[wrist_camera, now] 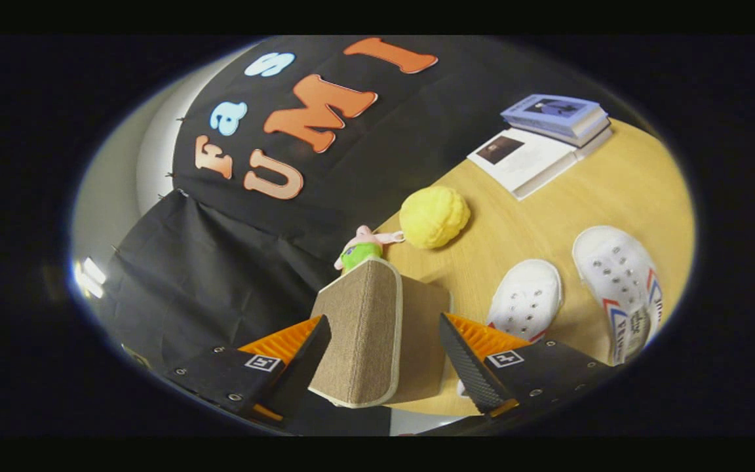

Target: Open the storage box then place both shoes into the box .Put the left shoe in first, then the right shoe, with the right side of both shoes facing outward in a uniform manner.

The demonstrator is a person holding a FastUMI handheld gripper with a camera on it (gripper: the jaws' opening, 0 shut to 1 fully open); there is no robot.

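Barely started: claw (pixel 384 347) spread wide around the storage box (pixel 377 334) lid, fingers not pressing. Both shoes, left shoe (pixel 525 298) and right shoe (pixel 620 282), lie on the table (pixel 548 210) beside box.

The storage box (pixel 377 334) is standing between the fingers of the tool (pixel 385 351), and whether either finger is touching it is not clear; the left one is covering the box's lower left corner. The box's raised panel is hiding most of the small green and pink toy (pixel 361 252) behind it, so its shape is hard to make out. The nearer white shoe (pixel 525 299) is losing its heel behind the right finger. The farther shoe (pixel 620 285) is running out of sight at its heel. The cover of the top book (pixel 553 113) is too small to read.
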